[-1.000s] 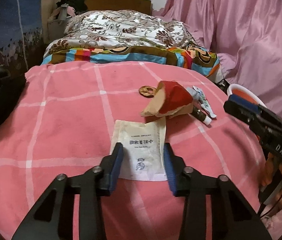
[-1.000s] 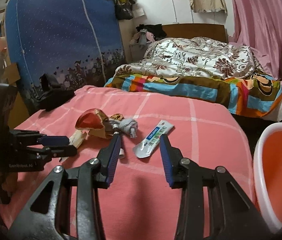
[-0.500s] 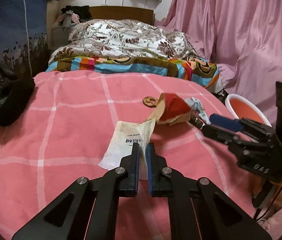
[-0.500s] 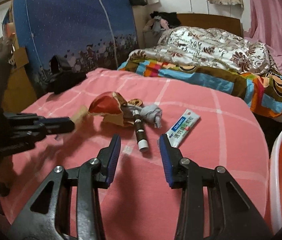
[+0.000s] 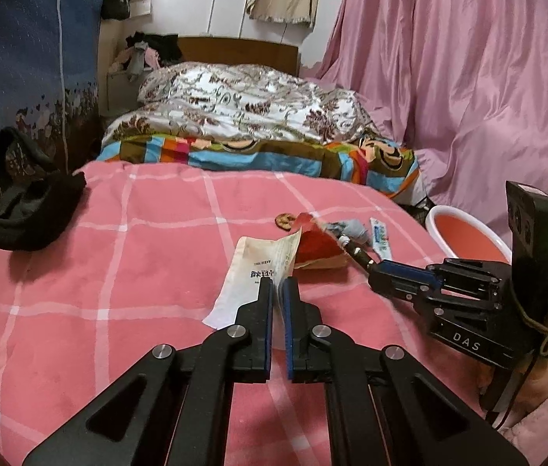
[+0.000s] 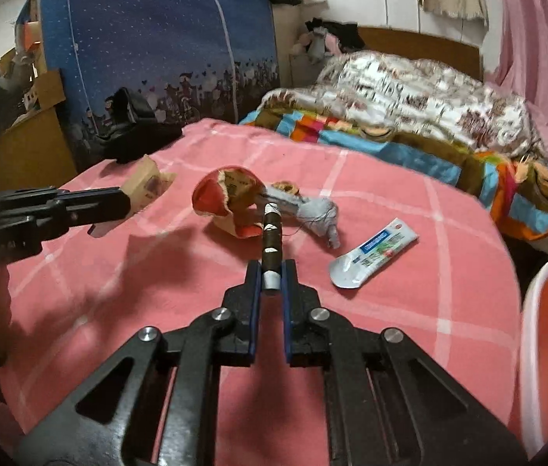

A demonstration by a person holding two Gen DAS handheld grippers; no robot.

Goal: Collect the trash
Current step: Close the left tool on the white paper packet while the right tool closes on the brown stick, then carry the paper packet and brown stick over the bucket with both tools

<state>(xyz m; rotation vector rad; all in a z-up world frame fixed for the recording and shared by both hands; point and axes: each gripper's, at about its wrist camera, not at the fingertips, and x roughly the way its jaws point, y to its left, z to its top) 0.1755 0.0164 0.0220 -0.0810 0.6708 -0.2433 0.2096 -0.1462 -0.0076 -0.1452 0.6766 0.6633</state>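
While the left gripper (image 5: pixel 278 283) has its fingers (image 5: pixel 264 299) clenched on the near edge of a white paper packet (image 5: pixel 252 272), that packet stands partly lifted off the pink checked blanket (image 5: pixel 118 272) that covers the bed, its far corner curling up against a torn red and tan wrapper (image 5: pixel 315 244). Seen from the right wrist view, the same packet (image 6: pixel 145 186) sticks out past the tips of the left gripper (image 6: pixel 118 204) at the left of the frame, clear of the blanket.

The right gripper (image 6: pixel 271 272) has its fingers (image 6: pixel 252 283) closed on the white end of a dark brown tube (image 6: pixel 271 240), which points away from the camera toward the red wrapper (image 6: pixel 227 202). A crumpled grey rag (image 6: pixel 318 213) lies just beside the tube's far end, touching the wrapper. A flattened white and blue toothpaste tube (image 6: pixel 375 250) lies on the blanket to the right, apart from the rag. In the left wrist view a small brown patterned disc (image 5: pixel 285 220) sits just behind the wrapper.

An orange basin with a white rim (image 6: pixel 542 334) stands off the right side of the bed. A black garment (image 5: pixel 29 209) is bunched at the left edge of the blanket, and a floral quilt (image 5: pixel 246 105) is heaped on the far end of the bed
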